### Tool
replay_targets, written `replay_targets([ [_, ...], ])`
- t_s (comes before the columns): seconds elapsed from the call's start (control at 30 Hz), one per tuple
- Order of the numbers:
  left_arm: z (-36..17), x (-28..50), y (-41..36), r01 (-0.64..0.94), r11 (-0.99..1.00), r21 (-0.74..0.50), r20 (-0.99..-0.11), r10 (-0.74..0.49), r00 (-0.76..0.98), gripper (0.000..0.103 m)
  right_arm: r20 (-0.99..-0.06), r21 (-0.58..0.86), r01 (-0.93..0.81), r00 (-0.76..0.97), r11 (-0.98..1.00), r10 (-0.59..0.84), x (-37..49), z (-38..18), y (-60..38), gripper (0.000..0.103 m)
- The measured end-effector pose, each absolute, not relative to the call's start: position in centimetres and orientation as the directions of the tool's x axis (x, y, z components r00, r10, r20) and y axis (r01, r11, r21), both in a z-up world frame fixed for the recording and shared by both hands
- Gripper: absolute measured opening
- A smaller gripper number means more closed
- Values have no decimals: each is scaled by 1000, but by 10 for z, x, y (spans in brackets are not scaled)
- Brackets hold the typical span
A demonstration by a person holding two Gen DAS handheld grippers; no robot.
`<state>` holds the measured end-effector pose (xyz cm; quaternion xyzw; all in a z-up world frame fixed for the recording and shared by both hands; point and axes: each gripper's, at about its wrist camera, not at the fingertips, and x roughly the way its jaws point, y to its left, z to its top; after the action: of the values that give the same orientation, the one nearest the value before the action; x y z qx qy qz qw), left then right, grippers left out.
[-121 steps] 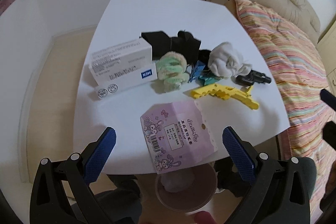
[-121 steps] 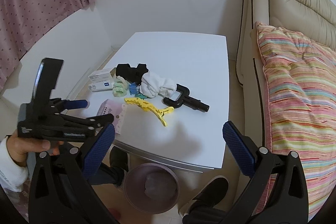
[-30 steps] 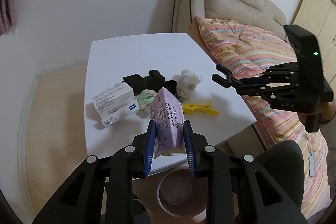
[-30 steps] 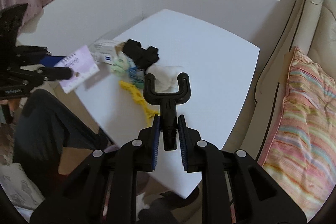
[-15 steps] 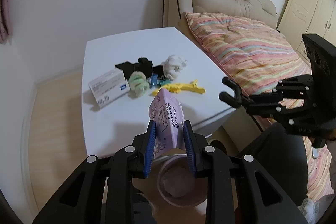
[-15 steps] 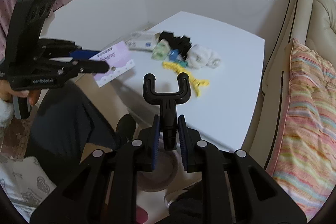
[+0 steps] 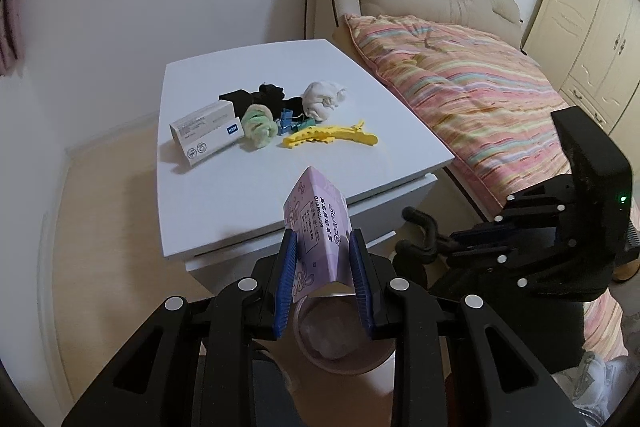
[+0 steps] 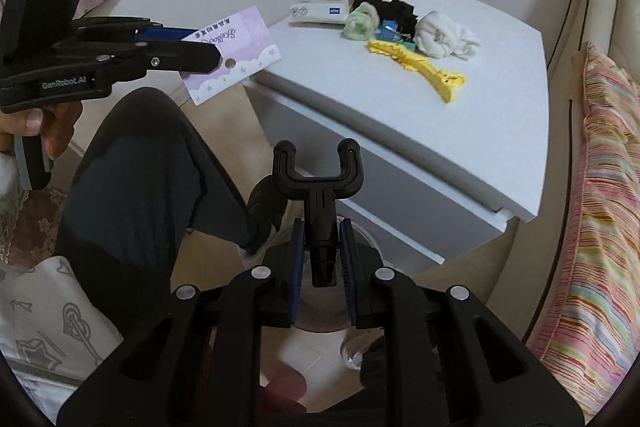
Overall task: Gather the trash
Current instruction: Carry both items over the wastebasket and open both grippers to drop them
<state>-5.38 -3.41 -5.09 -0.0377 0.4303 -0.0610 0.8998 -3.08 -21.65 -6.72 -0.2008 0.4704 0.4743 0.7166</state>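
Observation:
My left gripper [image 7: 323, 273] is shut on a folded pink paper package [image 7: 318, 227] and holds it above a pink trash bin [image 7: 340, 347] on the floor in front of the white table [image 7: 224, 187]. The package also shows in the right wrist view [image 8: 236, 55]. My right gripper [image 8: 320, 259] is shut on a black Y-shaped plastic holder [image 8: 318, 191], held low over the bin [image 8: 320, 315]. The holder also shows in the left wrist view [image 7: 420, 239].
On the table lie a white medicine box [image 7: 206, 133], a green fuzzy scrunchie [image 7: 258, 127], black items [image 7: 268, 97], a crumpled white tissue [image 7: 322, 99], blue binder clips [image 7: 290, 121] and a yellow hair clip [image 7: 330, 138]. A bed with a striped cover [image 7: 472, 99] stands right. My leg [image 8: 132, 195] is left of the bin.
Both grippers have pulled back from the table and come down toward the bin, each with its item in it. The table's objects now lie farther away.

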Motion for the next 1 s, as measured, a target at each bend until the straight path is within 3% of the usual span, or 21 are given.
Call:
replay_targets([
  [0.07,-50,-55,-35,81,990,-120,-768,-144,623,27,-865,157,-868,109,471,489,-31,-69,-215,18],
  [0.1,-50,-55,-35,80,990,-119,-768,-143,624,27,-865,159,-865,111,476,490,-30,-70,-214,26],
  [0.13,-49,-55,-34,80,990,-119,-767,-143,625,27,-865,157,-861,118,485,488,-28,-69,-214,45],
  [0.2,-49,-55,-34,80,990,-119,-766,-142,627,27,-854,164,-848,134,505,503,-25,-67,-216,72],
  [0.23,-49,-55,-35,81,990,-119,-766,-143,627,27,-848,167,-843,141,511,510,-24,-65,-217,81],
  [0.33,-51,-54,-36,91,988,-123,-769,-153,620,27,-839,174,-826,161,536,520,-19,-61,-221,95],
  [0.43,-52,-54,-40,109,986,-126,-773,-167,613,27,-836,184,-803,176,567,520,-14,-58,-224,100],
  [1.0,-62,-53,-70,199,974,-105,-795,-203,572,28,-825,133,-704,312,698,472,1,-33,-249,100],
])
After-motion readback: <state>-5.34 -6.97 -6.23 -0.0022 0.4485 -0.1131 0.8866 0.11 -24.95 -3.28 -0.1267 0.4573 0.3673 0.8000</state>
